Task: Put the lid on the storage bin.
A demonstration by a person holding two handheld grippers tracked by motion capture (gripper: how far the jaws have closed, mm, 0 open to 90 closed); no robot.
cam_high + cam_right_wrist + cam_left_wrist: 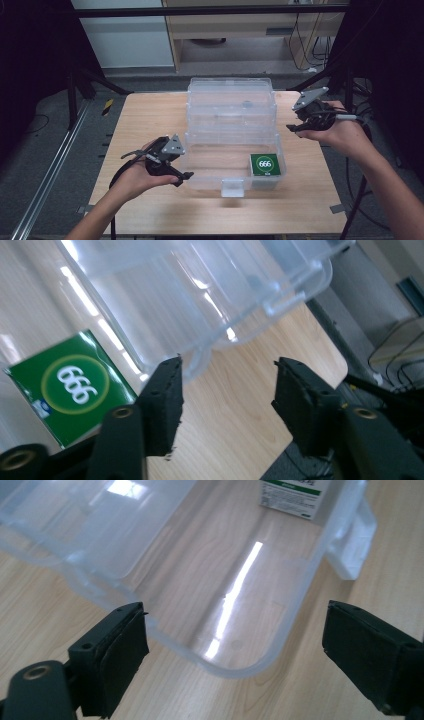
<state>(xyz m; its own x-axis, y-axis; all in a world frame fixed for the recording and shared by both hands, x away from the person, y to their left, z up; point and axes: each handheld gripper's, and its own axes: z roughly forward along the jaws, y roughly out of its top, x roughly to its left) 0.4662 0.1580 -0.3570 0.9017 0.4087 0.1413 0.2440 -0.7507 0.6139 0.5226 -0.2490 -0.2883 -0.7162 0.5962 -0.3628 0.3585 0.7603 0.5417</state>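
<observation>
Left gripper (183, 176): jaws held wide apart, nothing between them, just beside the near-left corner of the clear plastic box (200, 172)
Right gripper (295, 128): jaws apart, empty, near the box's right side
Green 666 pack (265, 164): lying in the box's near-right corner
Lid (231, 106): seen open, standing behind the box
Progress: judged that packing is done and closing is left
Obstructions: none noted on the wooden table (150, 120)

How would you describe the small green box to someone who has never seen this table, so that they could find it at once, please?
Start at the wooden table and find the clear plastic bin in its middle, its lid standing open behind it. The green box lies flat in the bin's near right corner. It is the only coloured item there, marked 666 in white inside a ring.
</observation>
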